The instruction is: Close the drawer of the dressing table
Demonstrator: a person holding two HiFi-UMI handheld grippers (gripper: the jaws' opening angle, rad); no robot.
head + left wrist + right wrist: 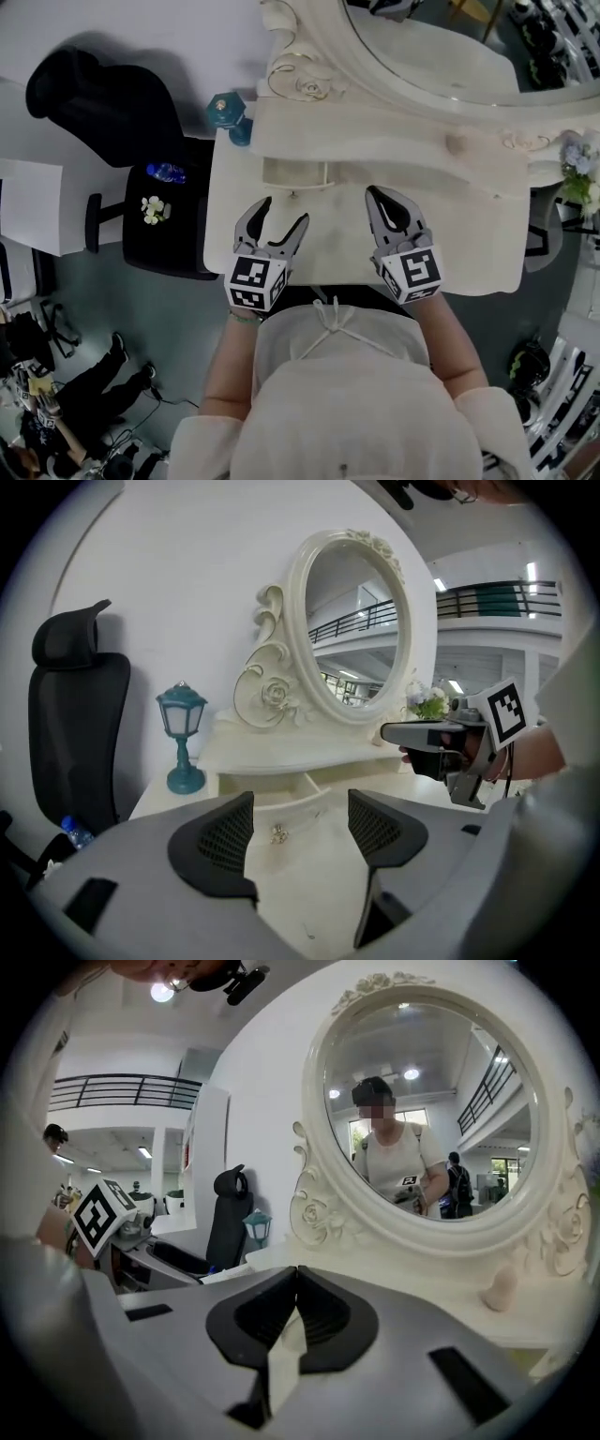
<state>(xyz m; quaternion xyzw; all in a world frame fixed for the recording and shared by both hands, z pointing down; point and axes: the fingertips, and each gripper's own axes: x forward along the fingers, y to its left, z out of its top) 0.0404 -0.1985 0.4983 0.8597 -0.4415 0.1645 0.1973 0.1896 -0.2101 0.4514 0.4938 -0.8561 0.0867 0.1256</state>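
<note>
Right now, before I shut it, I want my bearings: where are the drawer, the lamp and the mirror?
drawer (281,819), left gripper view, on its front panel above the knob.
lamp (180,716), left gripper view, on its shade.
mirror (356,630), left gripper view, on the glass.

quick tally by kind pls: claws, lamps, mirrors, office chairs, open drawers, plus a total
claw: 2 (left claw, right claw)
teal lamp: 1
oval mirror: 1
black office chair: 1
open drawer: 1
total: 6
</note>
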